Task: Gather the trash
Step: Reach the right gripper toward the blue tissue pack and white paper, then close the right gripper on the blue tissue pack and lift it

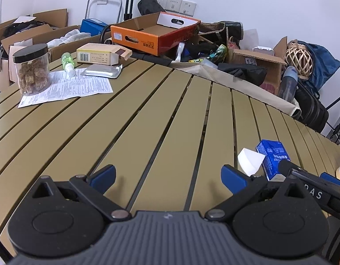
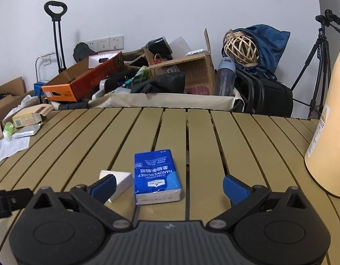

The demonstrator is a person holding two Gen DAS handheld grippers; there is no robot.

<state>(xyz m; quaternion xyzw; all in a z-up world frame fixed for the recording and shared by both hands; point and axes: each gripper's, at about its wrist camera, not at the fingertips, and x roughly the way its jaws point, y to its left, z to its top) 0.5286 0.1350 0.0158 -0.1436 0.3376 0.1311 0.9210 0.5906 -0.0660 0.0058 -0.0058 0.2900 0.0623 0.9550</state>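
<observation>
A blue tissue pack (image 2: pixel 156 175) lies on the slatted olive table (image 2: pixel 214 145), with a folded white paper piece (image 2: pixel 122 182) just left of it. My right gripper (image 2: pixel 168 186) is open, its jaws to either side of the pack, low over the table. My left gripper (image 1: pixel 167 178) is open and empty above bare slats. In the left wrist view the tissue pack (image 1: pixel 272 158) and white paper (image 1: pixel 250 161) lie to its right, beside the right gripper's fingers (image 1: pixel 287 165). At the far left lie a printed leaflet (image 1: pixel 66 88), a foil packet (image 1: pixel 102 71), a small green bottle (image 1: pixel 68 63) and a yellow carton (image 1: pixel 99 54).
A clear jar with a black lid (image 1: pixel 31 69) stands on the leaflet. A tall tan container (image 2: pixel 329 137) stands on the table at the right. Behind the table are an orange cardboard tray (image 1: pixel 152 33), cartons, bags, a wicker ball (image 2: pixel 241 47) and a tripod (image 2: pixel 320 61).
</observation>
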